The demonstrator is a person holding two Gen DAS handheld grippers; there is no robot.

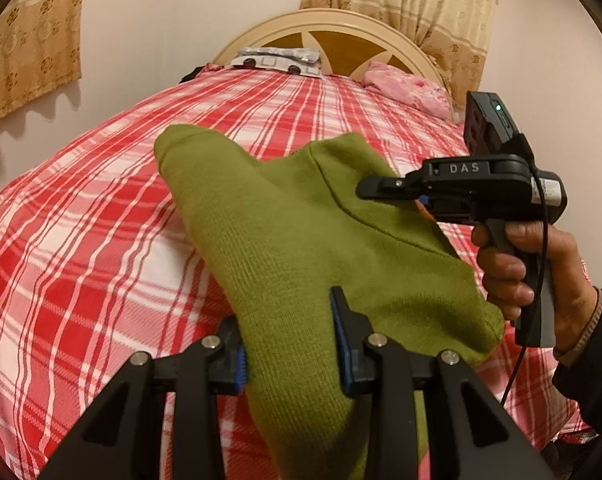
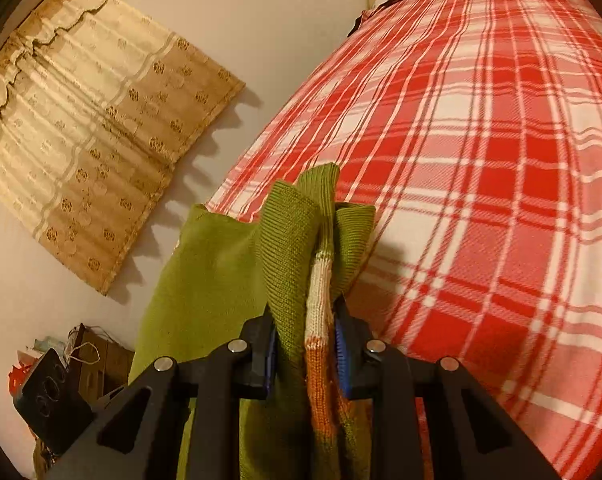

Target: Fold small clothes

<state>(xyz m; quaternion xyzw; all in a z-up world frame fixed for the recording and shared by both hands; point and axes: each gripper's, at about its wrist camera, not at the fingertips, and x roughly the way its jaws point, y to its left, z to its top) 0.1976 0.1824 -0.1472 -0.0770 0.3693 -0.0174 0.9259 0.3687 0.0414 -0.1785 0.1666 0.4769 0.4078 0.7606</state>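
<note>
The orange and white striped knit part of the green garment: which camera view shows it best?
The right wrist view shows it best: the orange and white striped knit part runs between the right gripper fingers, bunched with the green knitted garment. The left wrist view shows only plain green fabric; the stripes are hidden.

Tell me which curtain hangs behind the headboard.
The long curtain at upper right, reaching down behind the headboard; the short curtain hangs left, on bare wall.
</note>
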